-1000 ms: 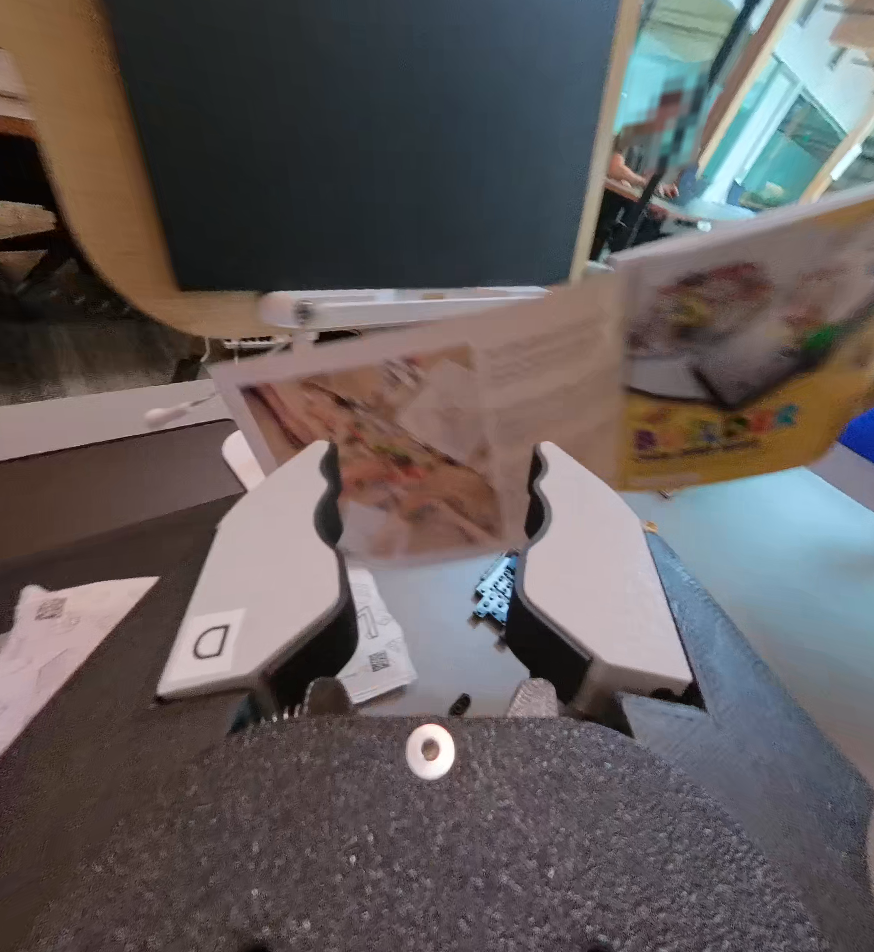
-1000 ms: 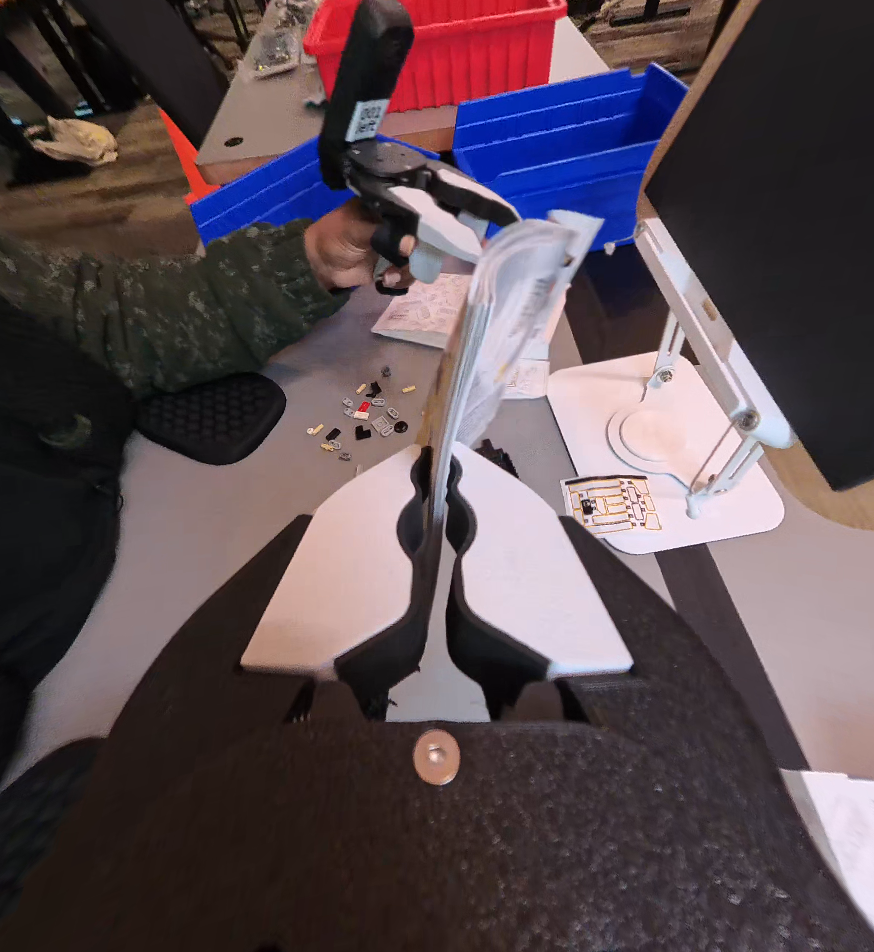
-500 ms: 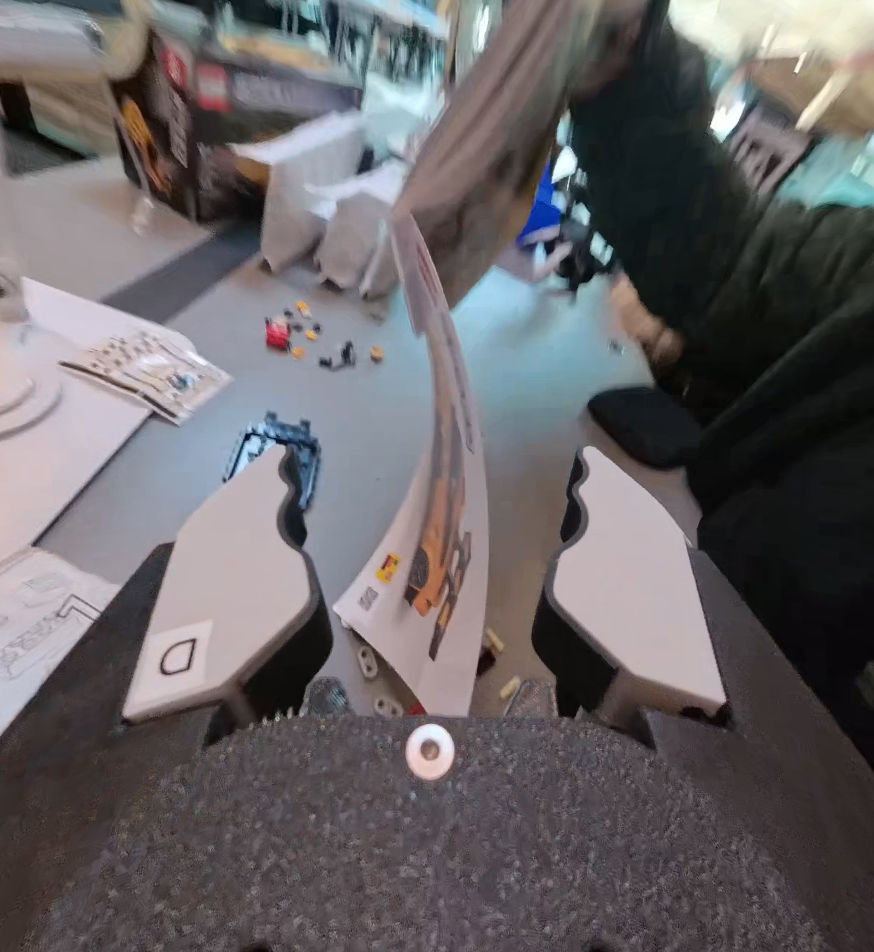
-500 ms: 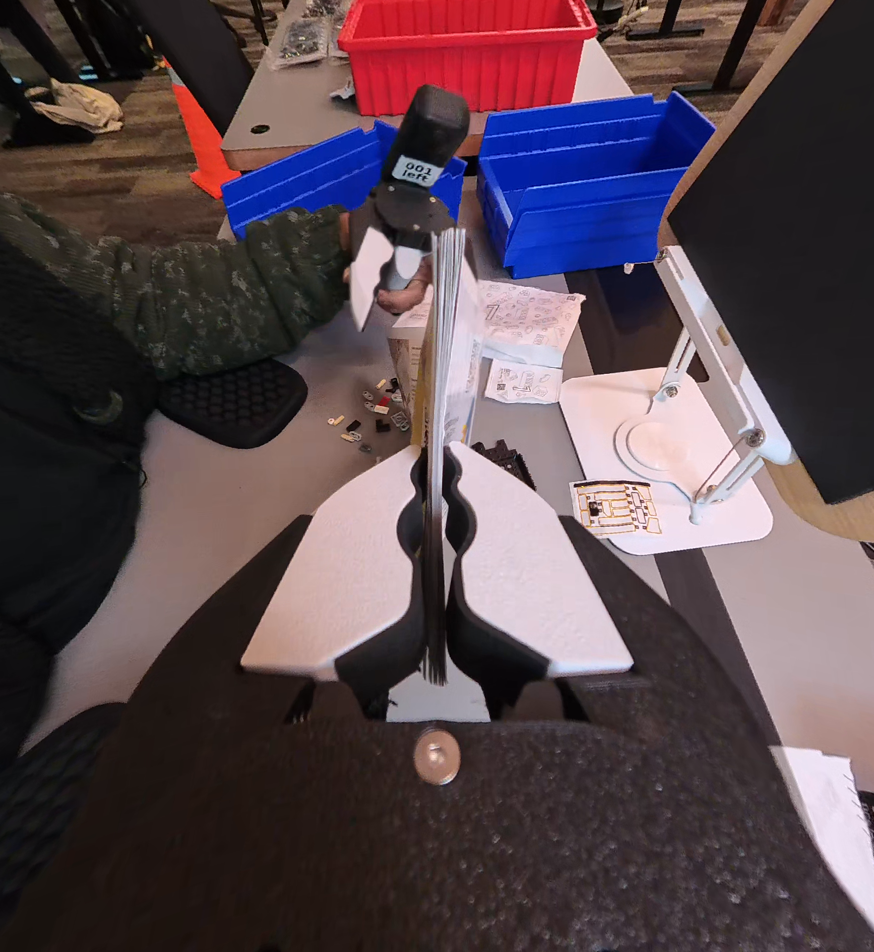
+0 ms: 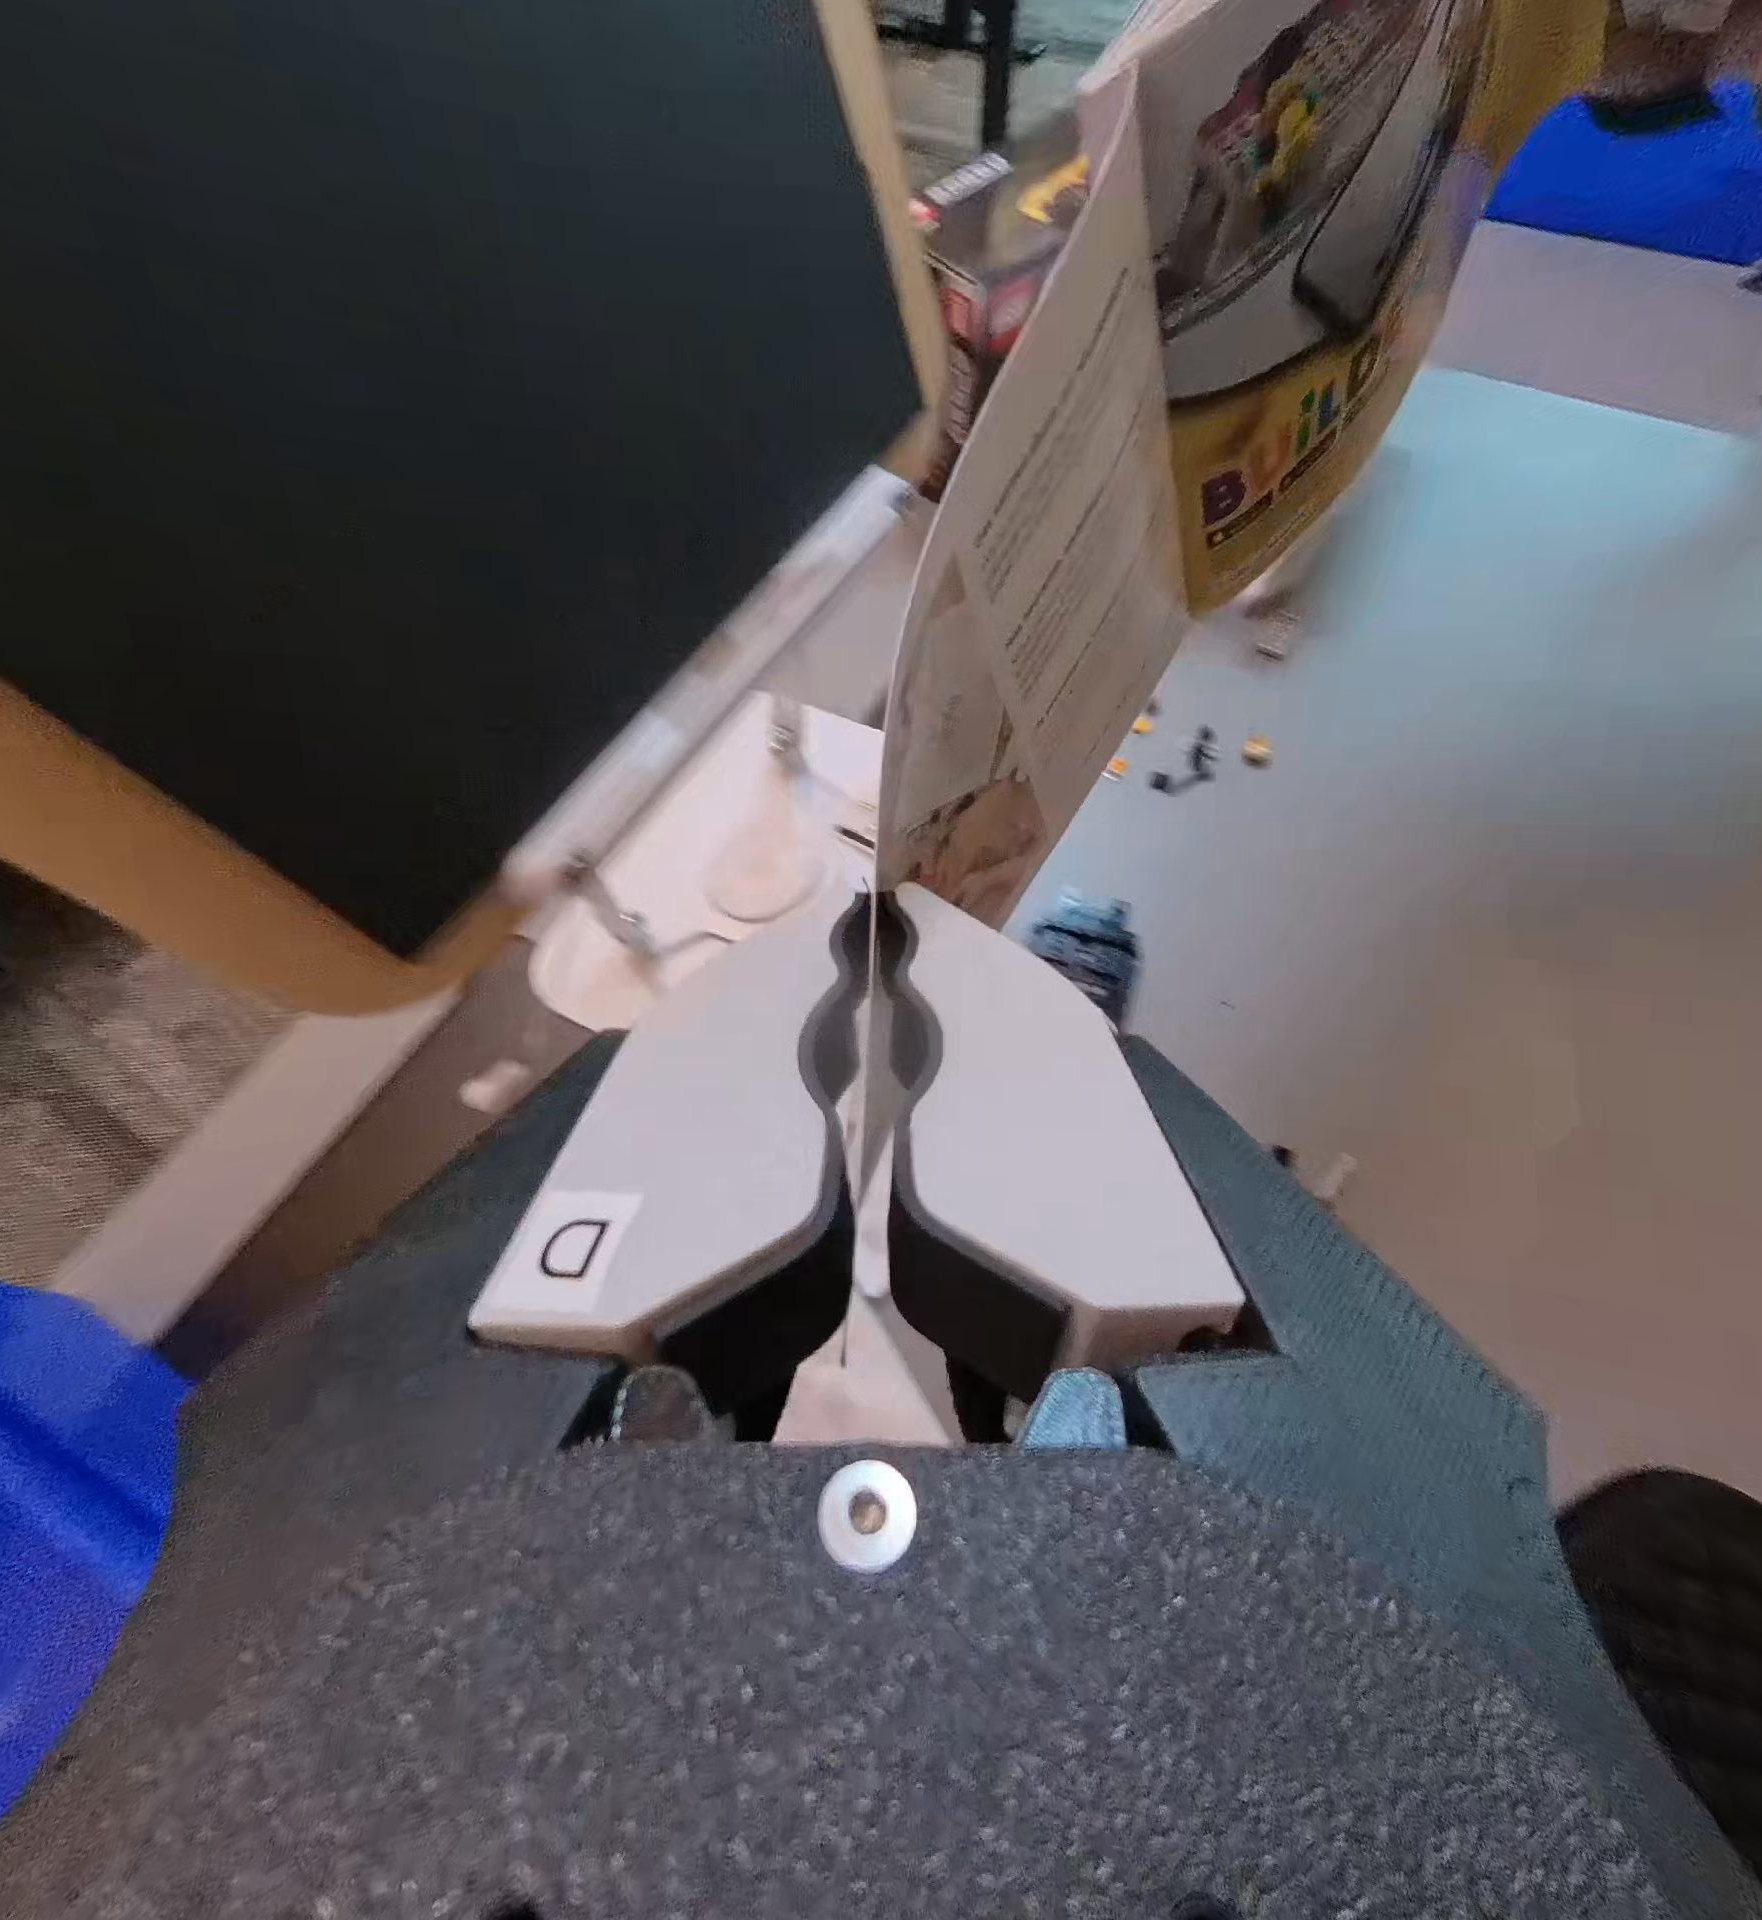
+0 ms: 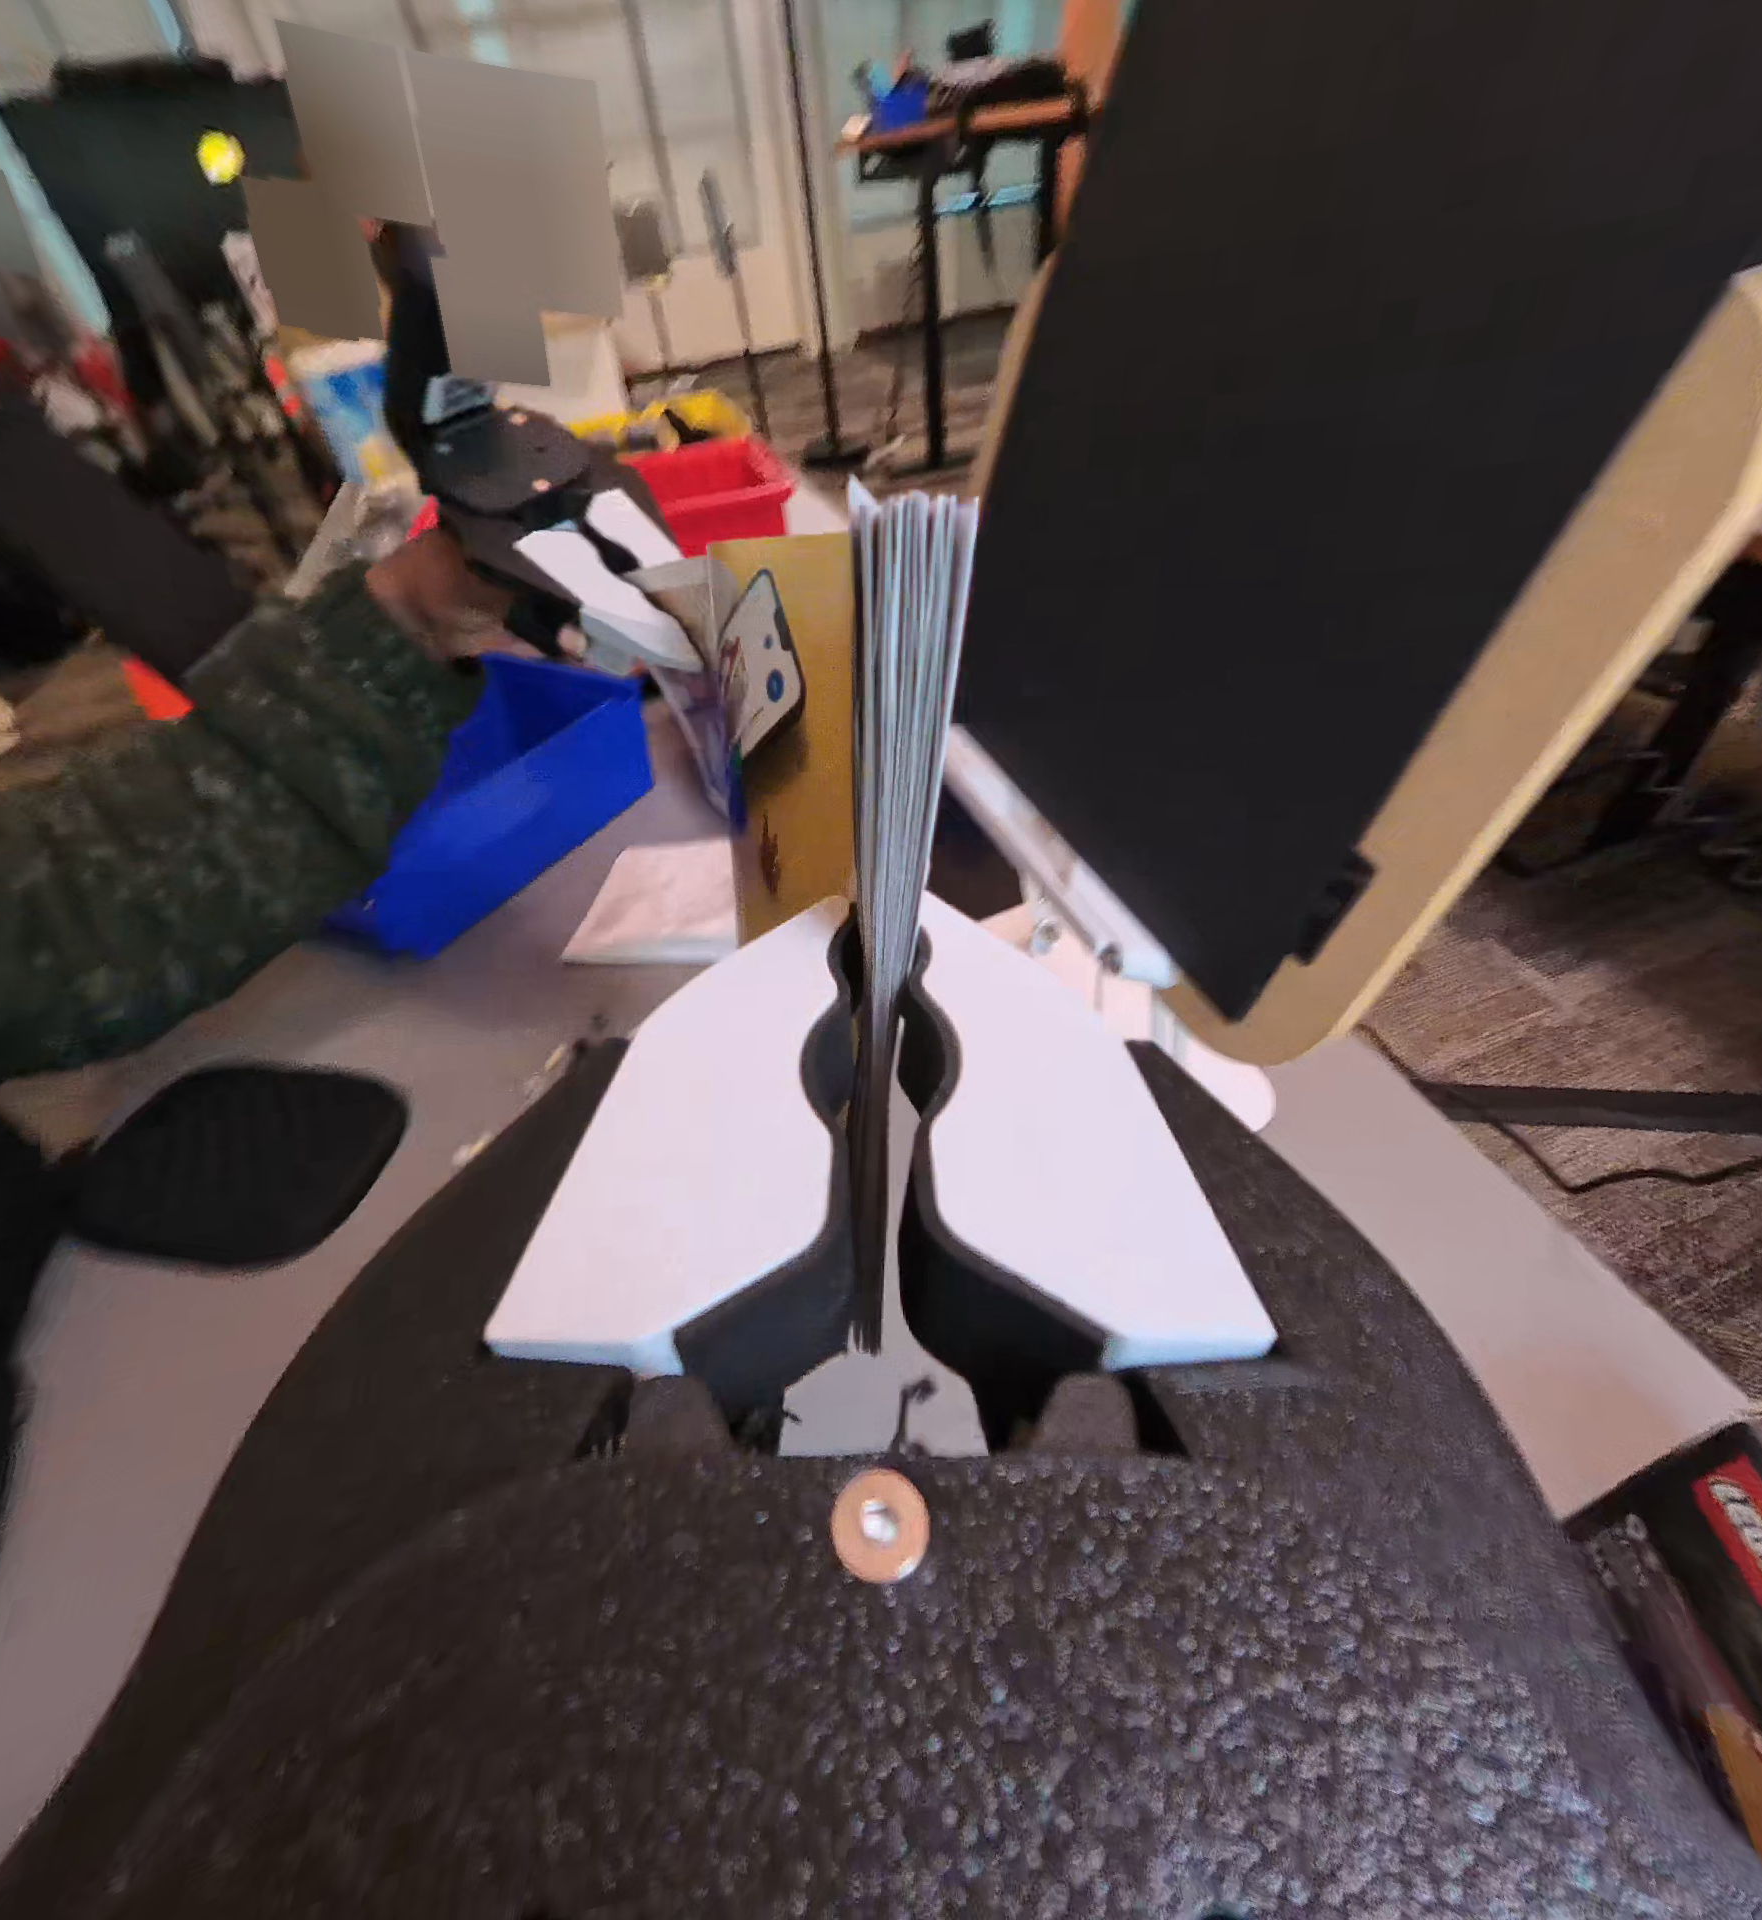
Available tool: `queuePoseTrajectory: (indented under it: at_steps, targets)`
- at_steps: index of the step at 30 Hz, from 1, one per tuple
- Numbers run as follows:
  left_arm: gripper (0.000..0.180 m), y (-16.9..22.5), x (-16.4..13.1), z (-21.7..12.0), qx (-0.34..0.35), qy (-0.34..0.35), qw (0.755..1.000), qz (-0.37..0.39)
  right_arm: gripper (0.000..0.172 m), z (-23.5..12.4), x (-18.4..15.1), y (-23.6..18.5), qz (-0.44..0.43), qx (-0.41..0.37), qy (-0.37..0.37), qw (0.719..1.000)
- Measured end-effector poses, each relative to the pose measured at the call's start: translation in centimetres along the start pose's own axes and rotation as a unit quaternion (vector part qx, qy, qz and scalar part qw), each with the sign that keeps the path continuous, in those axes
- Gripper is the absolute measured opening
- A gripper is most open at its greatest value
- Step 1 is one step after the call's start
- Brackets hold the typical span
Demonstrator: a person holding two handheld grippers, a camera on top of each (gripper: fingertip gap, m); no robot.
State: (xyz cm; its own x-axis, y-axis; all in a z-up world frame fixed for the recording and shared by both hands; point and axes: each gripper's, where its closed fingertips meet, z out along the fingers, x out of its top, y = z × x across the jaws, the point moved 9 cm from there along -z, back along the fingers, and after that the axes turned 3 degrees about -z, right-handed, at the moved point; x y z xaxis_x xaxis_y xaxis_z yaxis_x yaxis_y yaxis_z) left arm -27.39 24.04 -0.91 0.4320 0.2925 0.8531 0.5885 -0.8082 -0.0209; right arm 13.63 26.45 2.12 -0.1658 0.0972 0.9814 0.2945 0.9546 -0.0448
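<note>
Where its jaws stood wide a moment ago, our left gripper (image 5: 872, 914) now pinches the booklet's (image 6: 908, 727) cover page (image 5: 1053, 582); our right gripper (image 6: 882, 940) stays clamped on the remaining pages.

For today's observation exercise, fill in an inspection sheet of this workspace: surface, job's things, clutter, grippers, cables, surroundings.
Surface: grey table.
Job's things: booklet held up edge-on; its cover page pulled aside.
Clutter: small bricks; blue bin; red bin; dark box; white stand carrying a black panel.
Grippers: right gripper shut on the booklet's page stack; left gripper shut on the cover page.
Cables: one on the floor.
Surroundings: green sleeve; carpet; desks and stands behind.
</note>
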Motion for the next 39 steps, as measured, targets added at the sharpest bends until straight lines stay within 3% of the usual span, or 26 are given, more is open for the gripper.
queuePoseTrajectory:
  at_steps: [4, 8, 13, 15, 22, 31, 39]
  targets:
    - [0.000, -4.5, 5.6, 0.6, 0.077, -0.024, 0.996, 0.033, 0.003, 2.1, 0.3, 3.7, 0.031, -0.058, 0.055, 0.996]
    - [0.001, -8.6, 8.2, 2.5, 0.102, -0.076, 0.992, 0.026, 0.004, 4.8, -1.0, 8.2, 0.073, -0.098, 0.073, 0.990]
    - [0.010, -11.1, 6.3, 5.0, 0.157, -0.111, 0.980, 0.043, 0.004, 7.7, -5.5, 10.9, 0.029, -0.142, 0.034, 0.989]
    - [0.013, -11.2, 5.4, 5.3, 0.182, -0.094, 0.977, 0.061, 0.004, 8.0, -6.2, 10.7, -0.015, -0.162, 0.042, 0.986]
    - [0.026, -11.7, 4.2, 5.1, 0.220, -0.022, 0.975, 0.007, 0.023, 8.0, -5.7, 10.6, -0.073, -0.242, 0.013, 0.967]
    - [0.032, -11.4, 3.9, 5.1, 0.262, -0.001, 0.965, 0.002, 0.032, 8.6, -5.3, 9.8, -0.109, -0.342, -0.036, 0.933]
    - [0.034, -10.5, 3.0, 4.6, 0.277, 0.010, 0.961, -0.003, 0.035, 8.6, -5.1, 9.6, -0.105, -0.362, -0.038, 0.925]
